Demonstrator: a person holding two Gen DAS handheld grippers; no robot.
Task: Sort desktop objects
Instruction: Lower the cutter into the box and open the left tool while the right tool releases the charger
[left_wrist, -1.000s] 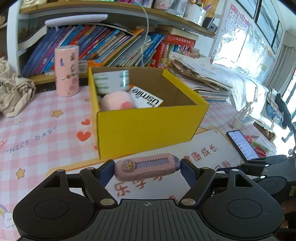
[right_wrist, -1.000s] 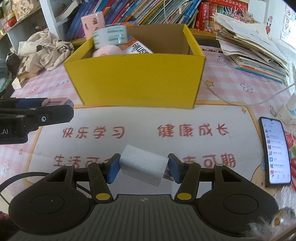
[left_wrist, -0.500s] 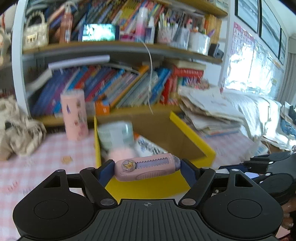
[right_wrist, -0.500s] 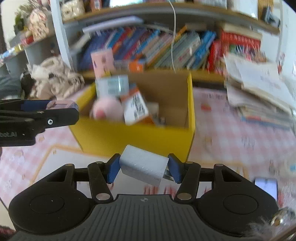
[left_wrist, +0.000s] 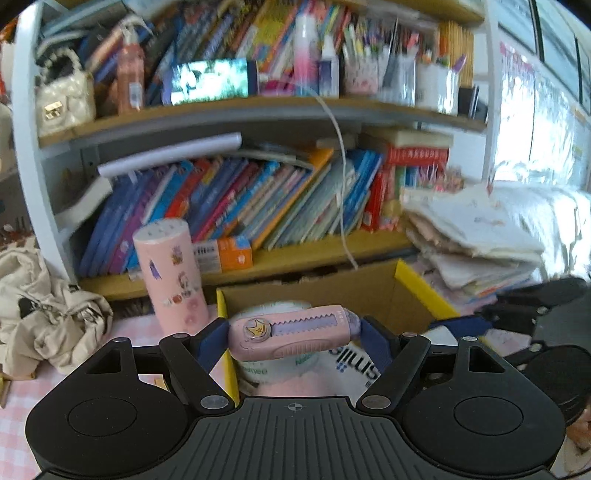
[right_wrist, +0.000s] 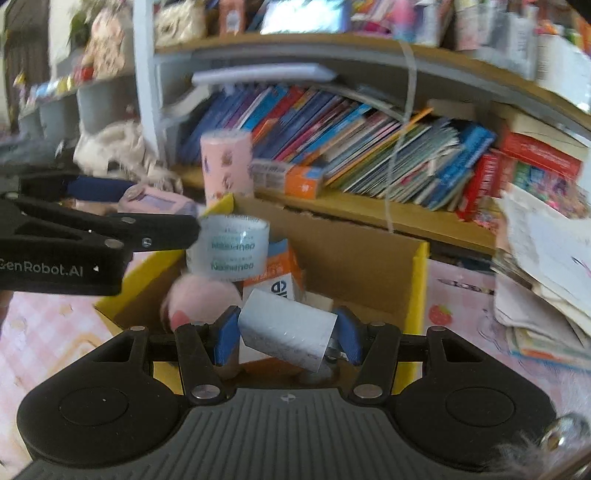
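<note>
- Carrying looks like the step in hand: the left gripper (left_wrist: 293, 334) is clamped on a pink utility knife (left_wrist: 291, 332), the right gripper (right_wrist: 288, 330) on a white block (right_wrist: 286, 334)
- Both loads hang over the yellow box (right_wrist: 421, 266), centre frame in each view
- Next move, I judge: lower and part the fingers inside its walls
- Tape roll (right_wrist: 229, 245), pink plush (right_wrist: 201, 295) and a carton (right_wrist: 284, 275) fill the box's left; open room shows lower right
- Grippers sit near each other; shelf edge (left_wrist: 258, 264) stands close behind
</note>
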